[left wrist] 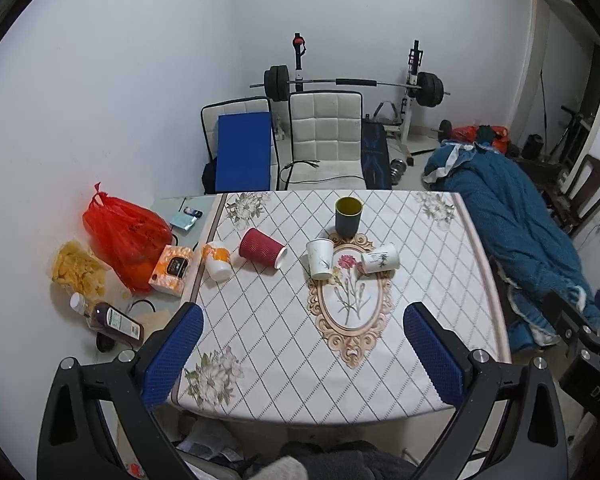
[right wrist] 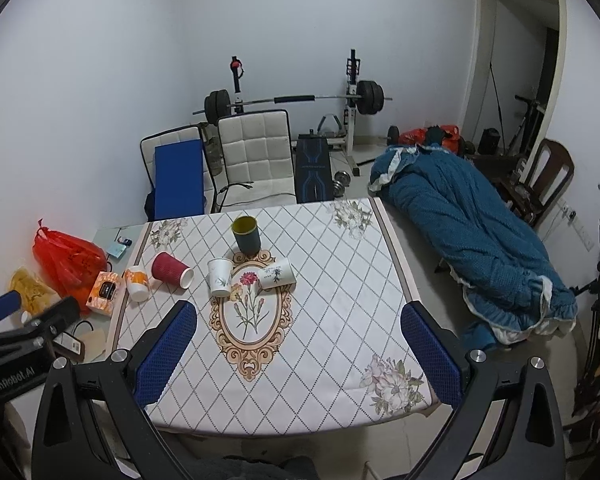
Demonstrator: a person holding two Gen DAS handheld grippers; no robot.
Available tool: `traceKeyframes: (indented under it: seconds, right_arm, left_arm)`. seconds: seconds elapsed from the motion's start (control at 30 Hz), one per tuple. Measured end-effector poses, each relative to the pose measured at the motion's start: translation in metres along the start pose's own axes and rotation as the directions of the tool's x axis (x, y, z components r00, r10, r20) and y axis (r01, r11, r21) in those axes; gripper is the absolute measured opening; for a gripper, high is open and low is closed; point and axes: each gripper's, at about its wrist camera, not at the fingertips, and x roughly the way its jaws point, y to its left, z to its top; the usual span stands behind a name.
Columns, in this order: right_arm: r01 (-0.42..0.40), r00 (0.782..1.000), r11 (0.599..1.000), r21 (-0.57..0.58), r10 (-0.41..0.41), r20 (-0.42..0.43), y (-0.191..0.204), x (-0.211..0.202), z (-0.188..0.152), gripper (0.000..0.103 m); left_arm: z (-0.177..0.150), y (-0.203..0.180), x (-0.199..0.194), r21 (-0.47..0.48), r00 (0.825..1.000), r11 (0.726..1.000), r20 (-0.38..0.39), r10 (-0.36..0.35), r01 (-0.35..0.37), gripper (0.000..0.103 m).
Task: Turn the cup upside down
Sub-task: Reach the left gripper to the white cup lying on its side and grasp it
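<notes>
Several cups sit on the patterned tablecloth (left wrist: 284, 360). A dark cup with a yellow inside (left wrist: 348, 216) (right wrist: 245, 234) stands upright, mouth up, at the far middle. A white paper cup (left wrist: 320, 258) (right wrist: 220, 277) stands tilted. A white flower-print cup (left wrist: 380, 258) (right wrist: 277, 273), a red ribbed cup (left wrist: 261, 249) (right wrist: 171, 270) and an orange-and-white cup (left wrist: 217, 261) (right wrist: 137, 283) lie on their sides. My left gripper (left wrist: 302, 356) and right gripper (right wrist: 298, 354) are both open and empty, held over the table's near edge, well short of the cups.
Left of the table lie a red plastic bag (left wrist: 128, 236), an orange tissue box (left wrist: 172, 270), a snack bag (left wrist: 78, 270) and a bottle (left wrist: 112, 320). Two white chairs (left wrist: 324, 136) stand behind the table. A blue quilt (right wrist: 472, 240) lies to the right.
</notes>
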Motion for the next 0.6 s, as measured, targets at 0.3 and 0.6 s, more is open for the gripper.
traceKeyframes:
  seconds: [0.3,0.6]
  right_arm:
    - [0.025,0.971,0.996,0.082,-0.005,-0.239,-0.045,0.128,-0.045,0.103]
    - [0.088,0.890,0.993,0.078,-0.043,-0.454,-0.076,0.265,-0.117,0.103]
  left_arm:
    - [-0.011,-0.039,0.114,0.150,0.983,0.980,-0.109,0.150,-0.132,0.103]
    - [-0.012,-0.062,0.224,0.231,0.958,0.965,-0.226,0.176,-0.122,0.103]
